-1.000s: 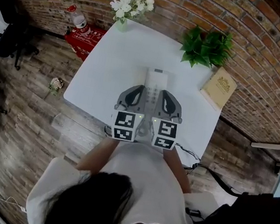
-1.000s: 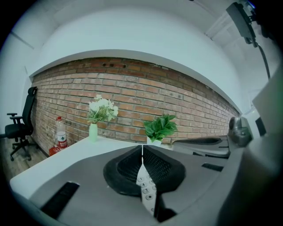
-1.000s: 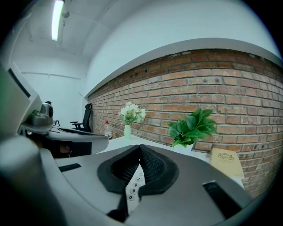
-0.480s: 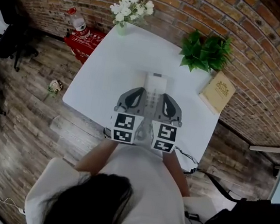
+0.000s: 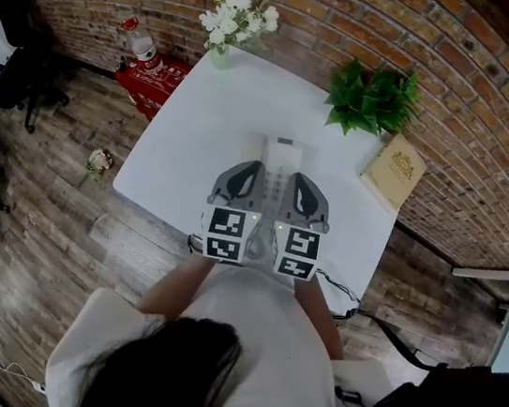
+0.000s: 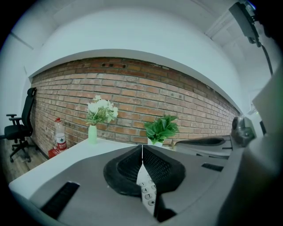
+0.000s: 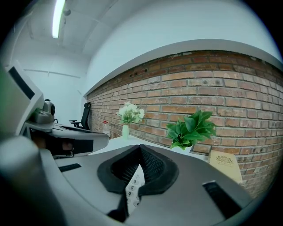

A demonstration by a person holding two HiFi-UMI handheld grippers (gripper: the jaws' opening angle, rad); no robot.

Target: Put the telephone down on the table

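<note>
A white telephone (image 5: 279, 154) with a number keypad lies lengthwise near the middle of the white table (image 5: 201, 114). My two grippers are side by side over its near end. The left gripper (image 5: 252, 165) is on its left and the right gripper (image 5: 299, 176) on its right. In the left gripper view the jaws meet at their tips (image 6: 142, 148) and the keypad (image 6: 147, 192) shows through the gap beneath them. The right gripper view shows the same: tips together (image 7: 140, 148), keypad (image 7: 132, 188) below. Neither pair of jaws has anything between it. Whether the phone rests on the table is hidden.
A vase of white flowers (image 5: 230, 14) stands at the table's far left corner, a green plant (image 5: 373, 92) at the far right, a tan book (image 5: 394, 168) by the right edge. A red box (image 5: 155, 74) with a bottle (image 5: 139, 35) and an office chair (image 5: 18, 39) are left of the table.
</note>
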